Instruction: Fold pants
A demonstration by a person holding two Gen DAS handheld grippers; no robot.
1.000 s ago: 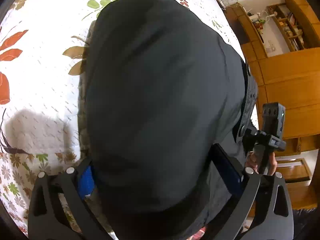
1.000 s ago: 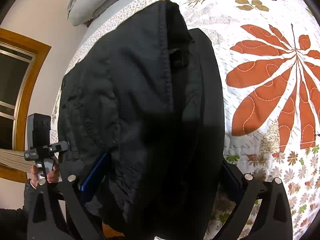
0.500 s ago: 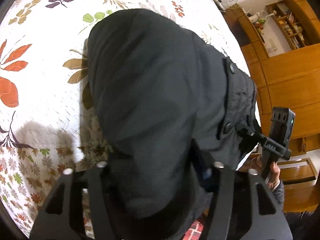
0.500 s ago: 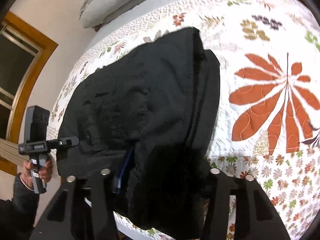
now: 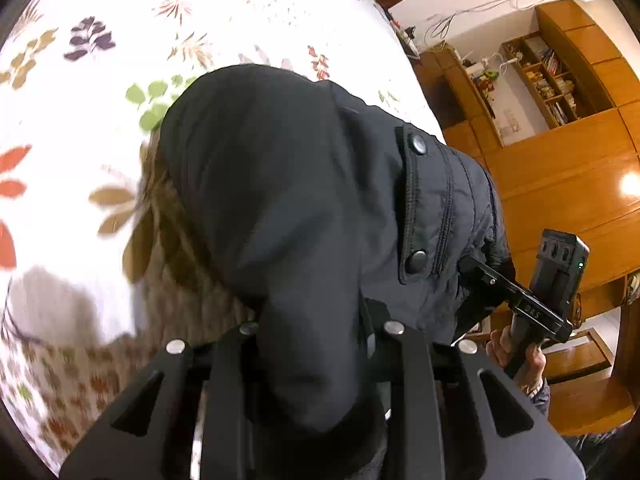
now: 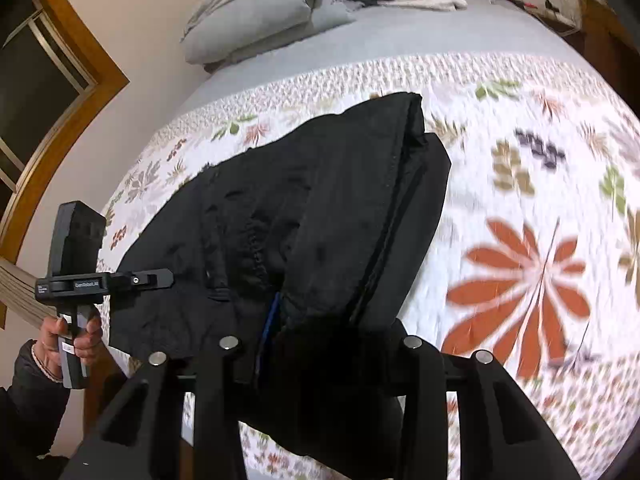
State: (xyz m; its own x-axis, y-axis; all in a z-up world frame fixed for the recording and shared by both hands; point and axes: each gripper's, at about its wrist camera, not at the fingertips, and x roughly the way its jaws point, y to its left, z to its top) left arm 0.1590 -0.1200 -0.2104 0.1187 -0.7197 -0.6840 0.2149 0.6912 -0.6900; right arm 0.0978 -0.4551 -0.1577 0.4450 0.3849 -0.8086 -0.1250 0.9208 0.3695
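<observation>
Nearest the left wrist camera, the left gripper [image 5: 316, 344] has a thick bunch of the black pants [image 5: 280, 184] between its fingers, and its jaws are closing on that fabric. From there the cloth rises away from the camera in a smooth dark hump over the leaf-printed quilt [image 5: 80, 80], with a stitched band carrying two snap buttons [image 5: 418, 144] along its right edge. Just beside that edge, at the lower right, a hand [image 5: 520, 360] grips the handle of the other tool.

In the right wrist view, the right gripper [image 6: 316, 344] likewise has a fold of the pants [image 6: 320, 208] between its fingers, a blue pad [image 6: 272, 312] showing against the cloth on the left, and its jaws are closing too. The garment stretches across the quilt [image 6: 540, 168], folded along its right side. To the left, a hand [image 6: 68, 336] in a dark sleeve holds the left tool's grip. Farther off, grey pillows [image 6: 256, 12] lie at the head of the bed, by a wood-framed window [image 6: 48, 92]
</observation>
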